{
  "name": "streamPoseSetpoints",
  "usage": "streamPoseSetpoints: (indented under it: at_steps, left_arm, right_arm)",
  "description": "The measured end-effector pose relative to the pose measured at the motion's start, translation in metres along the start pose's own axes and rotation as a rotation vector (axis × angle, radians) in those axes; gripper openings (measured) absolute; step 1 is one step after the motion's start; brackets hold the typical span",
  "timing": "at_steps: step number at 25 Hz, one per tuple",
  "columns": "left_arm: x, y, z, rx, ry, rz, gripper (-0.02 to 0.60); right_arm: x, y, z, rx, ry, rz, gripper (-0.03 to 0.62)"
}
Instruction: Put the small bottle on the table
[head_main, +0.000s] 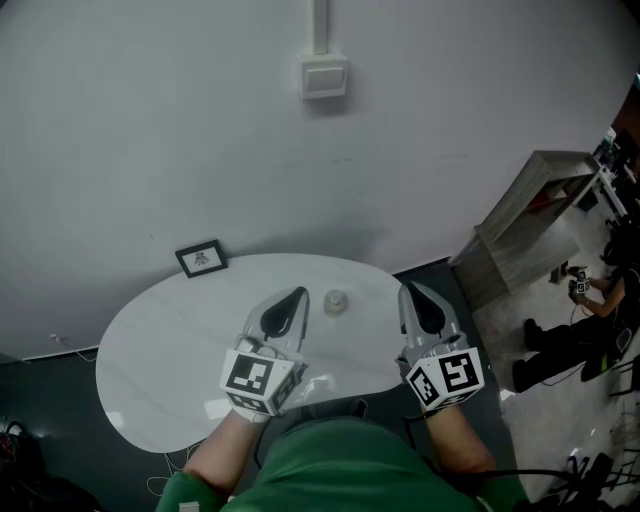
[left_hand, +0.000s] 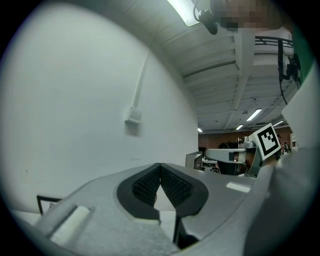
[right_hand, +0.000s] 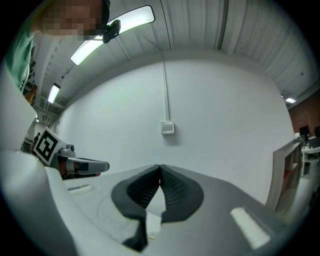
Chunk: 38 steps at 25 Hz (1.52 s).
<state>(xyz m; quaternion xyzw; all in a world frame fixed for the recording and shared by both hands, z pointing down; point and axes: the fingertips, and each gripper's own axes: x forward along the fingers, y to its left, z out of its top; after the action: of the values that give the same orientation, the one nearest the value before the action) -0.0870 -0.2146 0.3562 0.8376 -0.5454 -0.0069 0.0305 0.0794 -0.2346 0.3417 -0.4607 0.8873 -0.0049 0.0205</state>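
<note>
The small clear bottle (head_main: 336, 301) stands upright on the white oval table (head_main: 160, 350), near its far middle. My left gripper (head_main: 299, 294) is just left of the bottle, a little apart from it, jaws shut and empty. My right gripper (head_main: 407, 288) is held over the table's right edge, to the right of the bottle, also shut with nothing between its tips. In the left gripper view the left gripper (left_hand: 160, 165) shows its black pads (left_hand: 145, 186) meeting at the tip. The right gripper view shows the right gripper (right_hand: 160, 167) closed the same way. Neither gripper view shows the bottle.
A small black picture frame (head_main: 201, 258) stands at the table's far left edge. A white switch box (head_main: 325, 77) hangs on the grey wall behind. A wooden cabinet (head_main: 530, 225) stands to the right, with a person (head_main: 590, 300) on the floor beyond it.
</note>
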Motion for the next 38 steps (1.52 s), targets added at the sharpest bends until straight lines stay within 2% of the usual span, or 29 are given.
streamPoseSetpoints:
  at_steps: [6,16,38]
  left_arm:
    - [-0.006,-0.003,-0.002,0.013,-0.006,0.023,0.011]
    - [-0.004,-0.005,-0.006,0.005,-0.010,0.014,0.011]
    - [0.004,-0.003,-0.026,0.006,0.042,0.018,0.012]
  right_arm:
    - [-0.007,0.004,0.002,-0.014,-0.010,0.009,0.003]
    - [-0.006,0.005,-0.001,-0.020,0.001,0.027,0.003]
    - [-0.002,0.004,-0.007,-0.022,0.022,0.025,0.003]
